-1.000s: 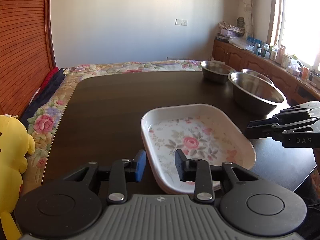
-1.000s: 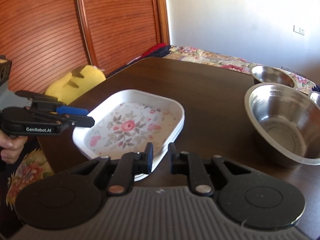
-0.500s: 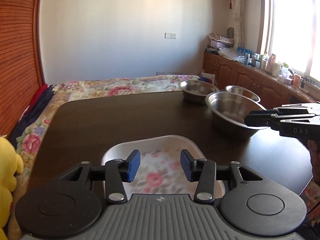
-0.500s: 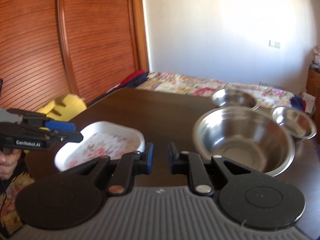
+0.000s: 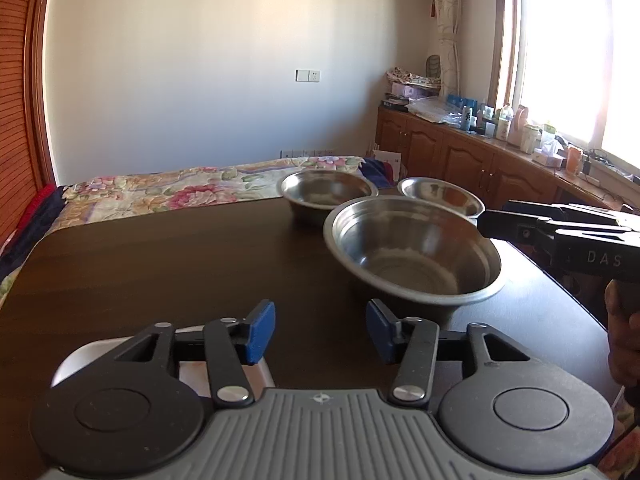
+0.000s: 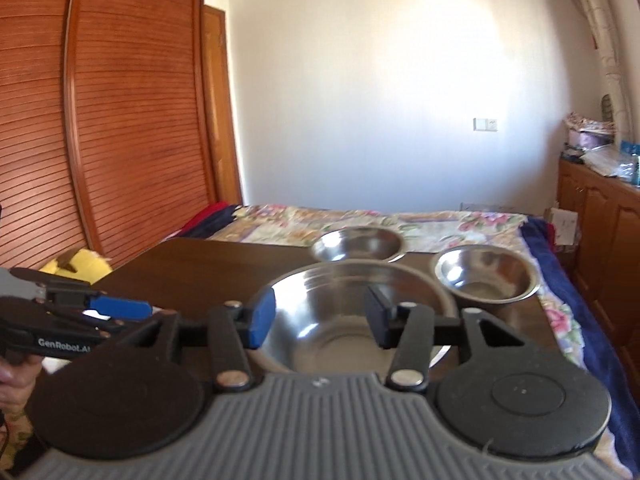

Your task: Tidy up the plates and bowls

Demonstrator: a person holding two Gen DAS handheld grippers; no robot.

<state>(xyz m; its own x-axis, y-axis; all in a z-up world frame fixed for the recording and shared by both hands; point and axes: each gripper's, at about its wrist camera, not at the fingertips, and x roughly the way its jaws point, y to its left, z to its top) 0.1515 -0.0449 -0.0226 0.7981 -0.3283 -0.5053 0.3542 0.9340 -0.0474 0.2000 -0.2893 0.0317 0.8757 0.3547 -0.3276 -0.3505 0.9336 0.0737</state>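
My left gripper (image 5: 321,332) has just been opening, nothing between its blue pads – white tray (image 5: 192,372) under it at the table's (image 5: 160,272) near edge. Right gripper (image 6: 320,322), jaws just opened too, empty – it frames the big steel bowl (image 6: 352,320); two smaller bowls (image 6: 358,244) (image 6: 486,276) sit behind.
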